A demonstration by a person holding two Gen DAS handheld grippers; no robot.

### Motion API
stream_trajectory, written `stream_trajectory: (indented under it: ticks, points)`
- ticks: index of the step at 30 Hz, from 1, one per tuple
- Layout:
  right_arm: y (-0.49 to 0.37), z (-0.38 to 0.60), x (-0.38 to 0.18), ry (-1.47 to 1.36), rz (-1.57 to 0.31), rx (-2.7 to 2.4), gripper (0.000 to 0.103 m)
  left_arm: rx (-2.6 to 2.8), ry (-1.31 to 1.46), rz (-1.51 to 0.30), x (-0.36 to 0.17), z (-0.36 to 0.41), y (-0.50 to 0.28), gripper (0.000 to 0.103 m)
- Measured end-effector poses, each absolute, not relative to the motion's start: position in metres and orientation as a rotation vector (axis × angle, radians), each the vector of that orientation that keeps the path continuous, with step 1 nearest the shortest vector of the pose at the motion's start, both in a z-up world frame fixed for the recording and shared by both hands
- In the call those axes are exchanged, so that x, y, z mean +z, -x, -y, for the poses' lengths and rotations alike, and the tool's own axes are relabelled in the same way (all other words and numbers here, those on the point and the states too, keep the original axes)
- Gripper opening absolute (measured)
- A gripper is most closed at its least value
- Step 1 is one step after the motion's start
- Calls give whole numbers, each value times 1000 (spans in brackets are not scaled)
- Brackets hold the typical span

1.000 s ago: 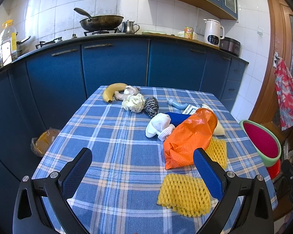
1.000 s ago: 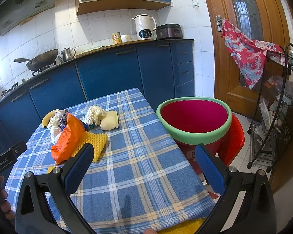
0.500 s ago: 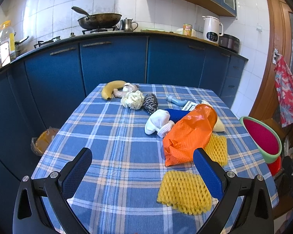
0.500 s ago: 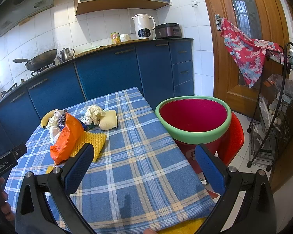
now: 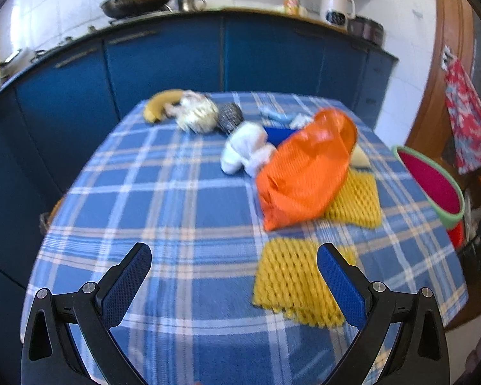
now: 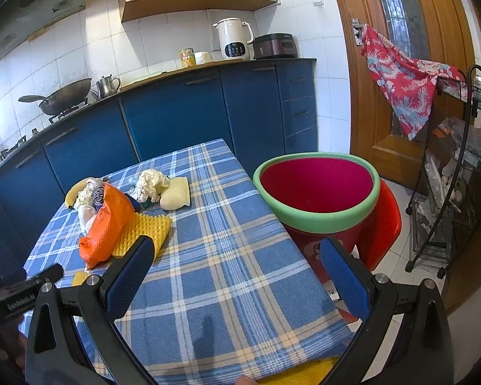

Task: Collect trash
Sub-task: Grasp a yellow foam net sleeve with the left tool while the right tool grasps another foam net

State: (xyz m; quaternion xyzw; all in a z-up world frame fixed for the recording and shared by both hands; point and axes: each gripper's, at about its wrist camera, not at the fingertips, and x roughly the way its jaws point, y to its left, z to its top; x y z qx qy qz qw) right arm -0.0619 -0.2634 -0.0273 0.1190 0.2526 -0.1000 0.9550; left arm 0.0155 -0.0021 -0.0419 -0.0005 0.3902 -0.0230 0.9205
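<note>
both wrist views look along the table (image 5: 182,199), sharing the orange bag (image 5: 308,173).

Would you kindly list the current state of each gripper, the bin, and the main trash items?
left gripper: open, empty
right gripper: open, empty
bin: upright, nothing visible inside
orange bag: lying on table, overlapping a foam net
near yellow foam net: flat on table
banana: on table

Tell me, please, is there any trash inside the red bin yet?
No, the right wrist view shows the red bin's interior bare, with the trash on the table.
</note>
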Motion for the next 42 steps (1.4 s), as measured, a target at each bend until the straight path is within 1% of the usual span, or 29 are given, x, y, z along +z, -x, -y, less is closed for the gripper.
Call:
stream_trajectory:
  ticks: [1, 3, 5, 6, 8, 9, 10, 11, 12, 14, 16, 18, 25, 32, 36, 41, 42]
  points:
    - [61, 264, -28, -244, -517, -203, 101, -60, -4, -818, -46, 4, -17, 102]
    - [60, 266, -30, -247, -524, -205, 101, -81, -11, -848, -52, 7, -19, 97]
    - [59, 267, -31, -254, -530, -208, 101, -115, 1, -879, -58, 9, -20, 83]
    - [59, 268, -32, -258, -534, -207, 101, -140, 16, -892, -60, 9, -21, 78]
    - [57, 268, -32, -263, -543, -202, 101, -180, 45, -916, -64, 10, -22, 64]
    - [57, 268, -33, -264, -547, -198, 101, -197, 56, -923, -66, 11, -22, 60]
    - [56, 268, -33, -263, -550, -196, 101, -219, 71, -925, -67, 11, -21, 52]
    - [55, 267, -34, -261, -553, -192, 101, -236, 82, -925, -67, 11, -21, 41]
    - [55, 266, -34, -259, -556, -189, 101, -256, 90, -925, -67, 11, -21, 37]
    - [51, 264, -36, -252, -565, -176, 101, -288, 94, -924, -67, 12, -20, 21]
    - [48, 262, -36, -245, -572, -165, 101, -307, 93, -918, -64, 13, -20, 14]
    - [43, 259, -34, -241, -578, -154, 101, -314, 97, -909, -61, 11, -20, 13]
    - [24, 244, -25, -205, -616, -74, 89, -298, 114, -815, -31, -10, -26, 12]
    - [-16, 222, -31, -251, -741, 56, 83, -252, 124, -714, -7, -45, -44, 12]
    - [-37, 205, -41, -239, -808, 54, 74, -238, 174, -691, -4, -70, -58, 12]
    - [-60, 191, -55, -254, -896, 16, 65, -246, 252, -671, -7, -96, -78, 12]
    - [-63, 189, -56, -254, -907, 6, 61, -263, 267, -676, -10, -99, -81, 12]
